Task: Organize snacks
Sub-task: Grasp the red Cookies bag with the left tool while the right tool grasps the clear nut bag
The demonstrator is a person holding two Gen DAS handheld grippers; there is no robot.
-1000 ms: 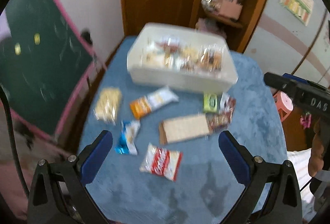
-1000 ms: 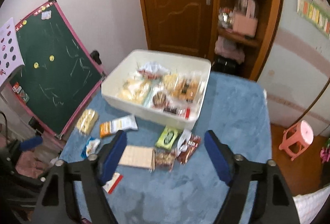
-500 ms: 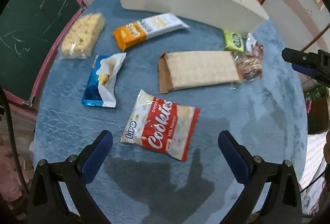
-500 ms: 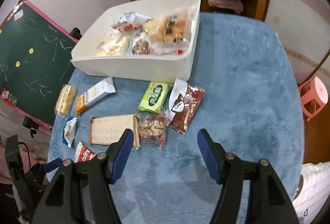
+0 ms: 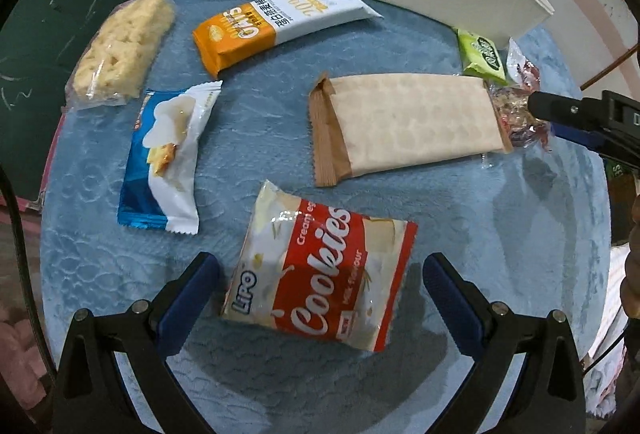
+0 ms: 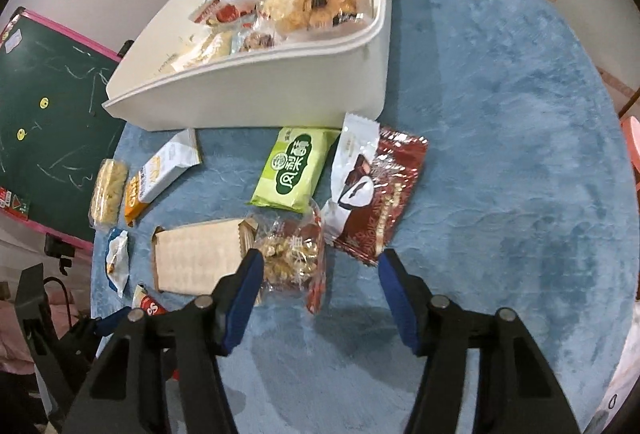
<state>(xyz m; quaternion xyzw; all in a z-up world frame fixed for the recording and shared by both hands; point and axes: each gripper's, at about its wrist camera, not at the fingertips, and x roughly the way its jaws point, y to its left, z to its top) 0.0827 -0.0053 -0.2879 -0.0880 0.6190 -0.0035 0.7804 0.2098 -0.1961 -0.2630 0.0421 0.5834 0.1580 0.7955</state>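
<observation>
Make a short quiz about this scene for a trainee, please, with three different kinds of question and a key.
1. True or false: the left gripper is shut on the cookies pack.
2. What lies directly between the green pack and the right gripper? A) clear nut bag B) orange bar C) rice cracker
3. Fill in: the white bin stands on a ___ cloth.

Key:
1. False. The jaws are open on either side of it, not pressing.
2. A, the clear nut bag.
3. Blue.
</observation>
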